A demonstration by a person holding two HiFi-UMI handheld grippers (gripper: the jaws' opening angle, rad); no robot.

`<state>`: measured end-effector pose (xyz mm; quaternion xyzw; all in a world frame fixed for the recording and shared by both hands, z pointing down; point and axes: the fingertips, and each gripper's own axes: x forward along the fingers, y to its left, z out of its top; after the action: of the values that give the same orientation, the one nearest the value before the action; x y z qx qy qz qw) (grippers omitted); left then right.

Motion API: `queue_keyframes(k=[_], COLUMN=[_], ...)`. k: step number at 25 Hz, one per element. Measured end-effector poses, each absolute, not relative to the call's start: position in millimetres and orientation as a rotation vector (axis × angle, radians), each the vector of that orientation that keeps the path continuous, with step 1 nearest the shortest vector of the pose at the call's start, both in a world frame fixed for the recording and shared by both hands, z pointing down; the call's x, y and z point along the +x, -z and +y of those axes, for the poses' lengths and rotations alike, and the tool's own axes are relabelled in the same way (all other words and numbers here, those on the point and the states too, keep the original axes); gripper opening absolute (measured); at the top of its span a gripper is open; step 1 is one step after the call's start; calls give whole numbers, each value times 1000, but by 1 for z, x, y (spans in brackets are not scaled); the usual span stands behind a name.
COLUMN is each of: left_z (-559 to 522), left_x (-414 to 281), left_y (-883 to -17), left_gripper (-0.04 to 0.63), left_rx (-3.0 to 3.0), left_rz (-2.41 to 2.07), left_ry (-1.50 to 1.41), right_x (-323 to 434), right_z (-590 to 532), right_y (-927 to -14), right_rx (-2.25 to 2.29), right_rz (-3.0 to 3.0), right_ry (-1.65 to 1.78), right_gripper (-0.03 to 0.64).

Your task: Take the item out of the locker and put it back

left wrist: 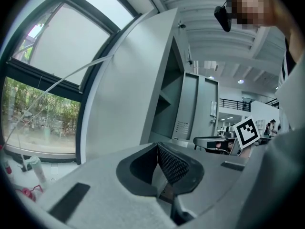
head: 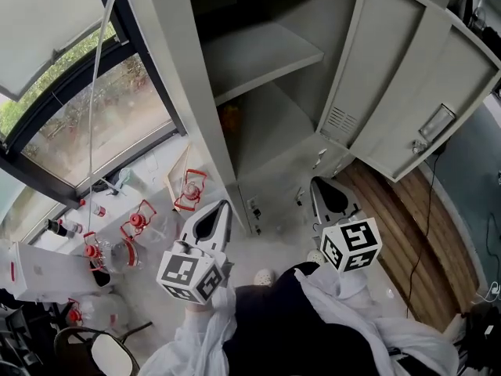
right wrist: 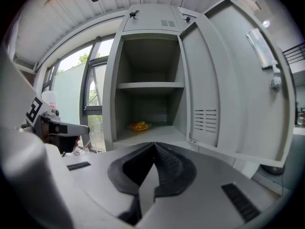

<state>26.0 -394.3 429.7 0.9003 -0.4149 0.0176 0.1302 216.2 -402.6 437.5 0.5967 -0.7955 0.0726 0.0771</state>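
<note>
Both hands are held nearly level, 2 tongs aimed at the open locker (right wrist: 148, 18). The left gripper (head: 225, 204) and right gripper (head: 315, 181) are each pinched closed and empty. 1 yellow item (right wrist: 139, 126) lies on the lower shelf (right wrist: 157, 133), at 12 o'clock from the right gripper.

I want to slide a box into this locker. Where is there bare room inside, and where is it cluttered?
The upper shelf looks bare across. On the lower shelf the front and the right, toward the open door, are free; the yellow item sits back left. Crowded: the floor left of the locker, by the window, with red-topped containers.
</note>
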Motion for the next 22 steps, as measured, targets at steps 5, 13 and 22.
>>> queue_keyframes(k=[5,13,22], left_z=[-396,-400,-401], left_x=[28,30,33], left_y=[-434,-436,-440], left_gripper=[8,8,9], left_rx=[2612,2600,2587], left_rz=[-1199,-1215,-1212], left_ry=[-62,-61,-56], right_x=[213,212,217], right_z=[-401,-405,-404], right_y=[-439,-437,-440], right_rx=[1772,1750,1753], right_rz=[-2388,-2386,-2370], right_ry=[-208,-192,-193], right_gripper=[-2,-2,-2])
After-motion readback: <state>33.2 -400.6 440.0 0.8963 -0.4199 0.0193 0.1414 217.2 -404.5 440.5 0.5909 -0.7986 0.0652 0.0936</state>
